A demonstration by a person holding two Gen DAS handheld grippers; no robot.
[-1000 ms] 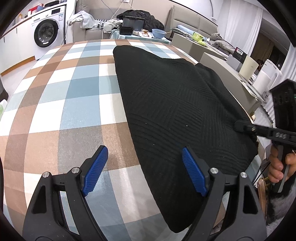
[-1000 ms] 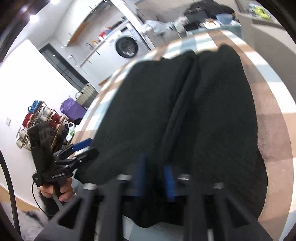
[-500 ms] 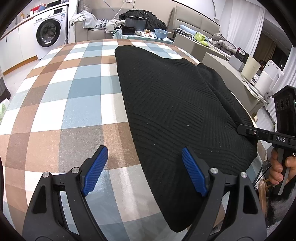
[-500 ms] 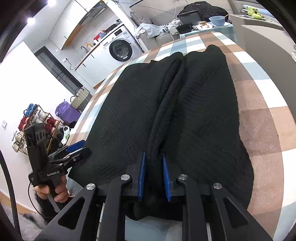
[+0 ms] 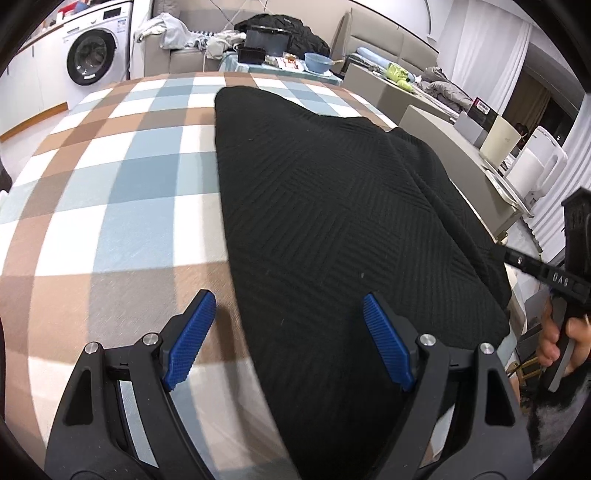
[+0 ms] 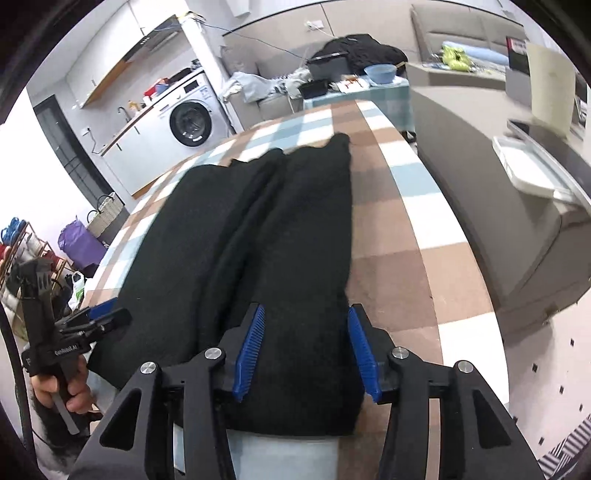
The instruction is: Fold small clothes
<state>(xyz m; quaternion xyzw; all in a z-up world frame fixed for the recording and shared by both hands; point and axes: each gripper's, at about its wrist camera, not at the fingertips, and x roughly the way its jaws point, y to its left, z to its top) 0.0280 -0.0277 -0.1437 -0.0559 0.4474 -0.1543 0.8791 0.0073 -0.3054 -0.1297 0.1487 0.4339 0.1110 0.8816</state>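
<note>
A black knit garment (image 5: 332,206) lies lengthwise on the checked tablecloth (image 5: 122,177), its right part folded over along a ridge (image 6: 240,236). My left gripper (image 5: 290,343) is open near the front edge, and the garment's left border runs between its blue pads without touching them. In the right wrist view my right gripper (image 6: 306,354) hovers over the garment's near right end (image 6: 306,288). Its jaws are opening, cloth lies under the gap, and the pads do not press it. Each gripper shows in the other's view: the right gripper (image 5: 535,269), the left gripper (image 6: 92,321).
A grey bench (image 6: 480,192) with a white tray (image 6: 532,166) runs along the table's right side. Beyond the far edge are a washing machine (image 5: 92,59), a sofa with clothes (image 5: 280,29) and a blue bowl (image 5: 317,61). A shoe rack (image 6: 26,251) stands left.
My right gripper, shut on the garment's ridge a second ago, has let go and its jaws have spread, and it has swung to the right. The left gripper has kept still.
</note>
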